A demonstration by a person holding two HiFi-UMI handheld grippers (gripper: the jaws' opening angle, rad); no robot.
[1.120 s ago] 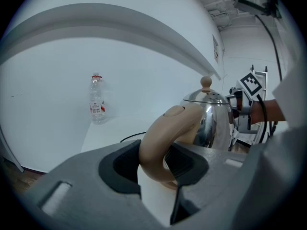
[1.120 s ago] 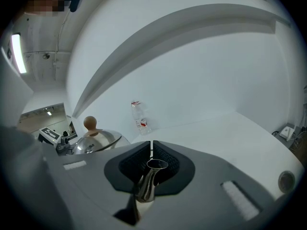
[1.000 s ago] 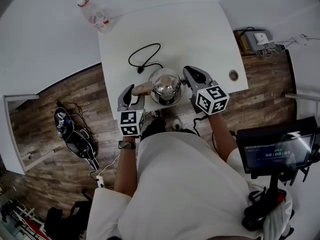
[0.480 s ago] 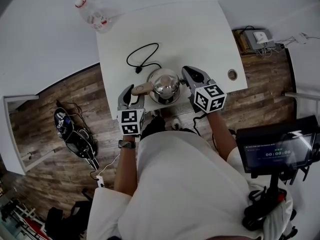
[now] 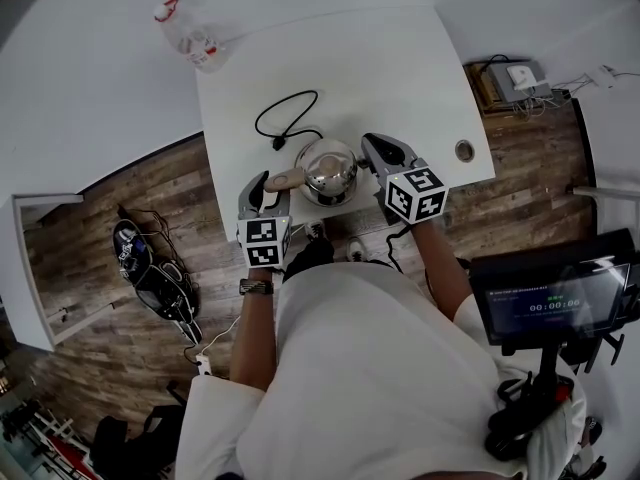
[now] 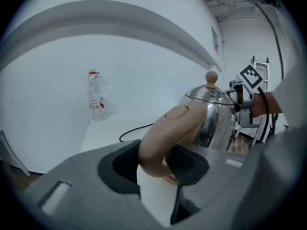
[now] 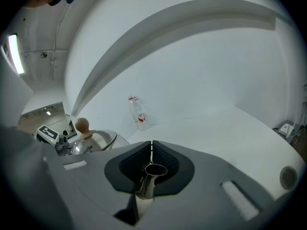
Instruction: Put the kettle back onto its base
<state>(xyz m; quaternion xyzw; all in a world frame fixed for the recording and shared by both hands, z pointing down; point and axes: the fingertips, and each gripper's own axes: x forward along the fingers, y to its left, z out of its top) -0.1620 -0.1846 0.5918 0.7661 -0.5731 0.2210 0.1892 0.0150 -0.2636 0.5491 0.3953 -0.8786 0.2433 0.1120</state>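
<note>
On the white table, rounded shiny steel kettle, curved beige handle

The person is holding both arms forward and down, elbows in close; the left forearm is running straight ahead, and the left gripper is tilting downward, its jaws standing wide and clamping the handle from both sides; the right forearm is angling inward, and the right gripper is pinching the spout, its jaws nearly together, having just been closing a little tighter.
</note>
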